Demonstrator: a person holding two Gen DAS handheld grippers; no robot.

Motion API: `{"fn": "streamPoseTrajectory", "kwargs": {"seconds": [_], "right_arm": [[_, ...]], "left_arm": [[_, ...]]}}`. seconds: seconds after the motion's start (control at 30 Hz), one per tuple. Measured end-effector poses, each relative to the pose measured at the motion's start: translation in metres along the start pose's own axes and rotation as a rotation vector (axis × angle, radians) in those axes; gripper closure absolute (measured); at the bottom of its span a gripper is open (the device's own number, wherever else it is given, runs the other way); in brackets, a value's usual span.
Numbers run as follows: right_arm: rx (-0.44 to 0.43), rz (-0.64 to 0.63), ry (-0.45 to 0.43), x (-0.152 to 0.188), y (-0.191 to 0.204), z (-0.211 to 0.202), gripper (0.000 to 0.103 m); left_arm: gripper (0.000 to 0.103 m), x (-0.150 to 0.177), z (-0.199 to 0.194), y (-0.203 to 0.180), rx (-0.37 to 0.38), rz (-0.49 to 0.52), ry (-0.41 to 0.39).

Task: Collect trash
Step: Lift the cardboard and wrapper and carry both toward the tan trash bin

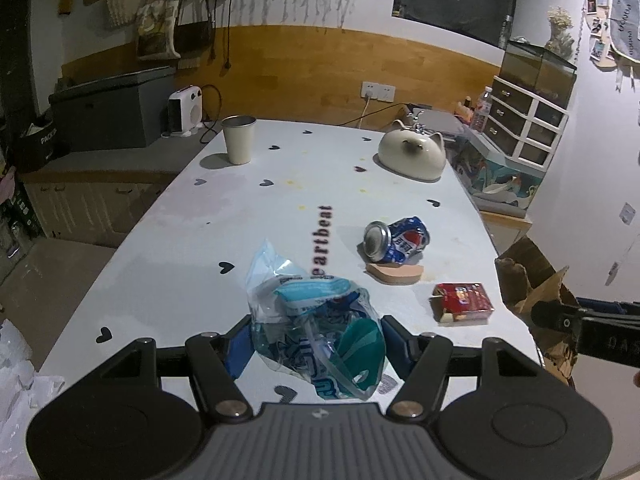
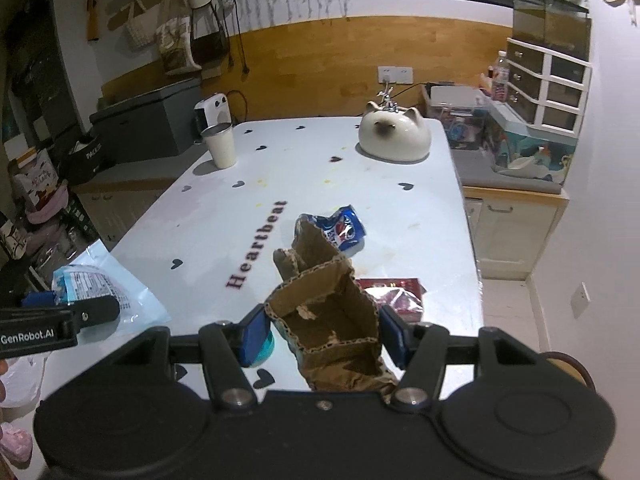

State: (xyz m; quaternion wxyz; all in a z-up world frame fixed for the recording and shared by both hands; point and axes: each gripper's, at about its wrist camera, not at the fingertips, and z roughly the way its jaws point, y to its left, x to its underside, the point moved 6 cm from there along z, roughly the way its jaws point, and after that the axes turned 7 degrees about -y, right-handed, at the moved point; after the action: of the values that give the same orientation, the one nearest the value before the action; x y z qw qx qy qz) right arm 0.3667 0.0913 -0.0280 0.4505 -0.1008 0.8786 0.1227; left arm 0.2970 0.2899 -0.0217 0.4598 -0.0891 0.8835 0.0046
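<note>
My left gripper (image 1: 316, 340) is shut on a clear plastic bag (image 1: 316, 320) with blue print and a teal piece inside, held over the white table's near end. My right gripper (image 2: 322, 332) is shut on a torn piece of brown cardboard (image 2: 328, 312), which also shows in the left wrist view (image 1: 532, 284) at the right. On the table lie a crushed blue Pepsi can (image 1: 396, 240), a tan heart-shaped pad (image 1: 396, 274) under it, and a red packet (image 1: 464, 300). The can (image 2: 344, 232) and the red packet (image 2: 394, 292) sit just behind the cardboard.
A white table (image 1: 280, 184) with black hearts carries a metal-rimmed cup (image 1: 238, 140) at the far left and a cat-shaped ceramic dome (image 1: 412, 154) at the far right. A heater (image 1: 184, 110), a grey box and drawers stand beyond.
</note>
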Motion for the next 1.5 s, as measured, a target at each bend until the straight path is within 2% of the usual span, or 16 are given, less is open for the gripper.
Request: {"fn": "streamPoseTrajectory", "kwargs": {"seconds": [0.27,0.57,1.13,1.37,1.5], "right_arm": [[0.032,0.032,-0.002,0.010,-0.020,-0.026,0.043],[0.062,0.042,-0.014,0.013,-0.073,-0.046,0.043],[0.116,0.108,0.009,0.016,-0.230,-0.044,0.043],[0.140,0.125,0.032,0.019,-0.296,-0.032,0.043],[0.163,0.144,0.052,0.025,-0.333,-0.022,0.043]], "left_arm": [[0.037,0.007,-0.007,-0.036,0.040,0.024,0.007],[0.037,0.011,-0.001,-0.100,0.077,0.033,0.020],[0.037,0.014,0.047,-0.250,0.134,0.081,0.079],[0.037,0.020,0.081,-0.309,0.156,0.111,0.111],[0.037,0.030,0.106,-0.339,0.194,0.142,0.148]]}}
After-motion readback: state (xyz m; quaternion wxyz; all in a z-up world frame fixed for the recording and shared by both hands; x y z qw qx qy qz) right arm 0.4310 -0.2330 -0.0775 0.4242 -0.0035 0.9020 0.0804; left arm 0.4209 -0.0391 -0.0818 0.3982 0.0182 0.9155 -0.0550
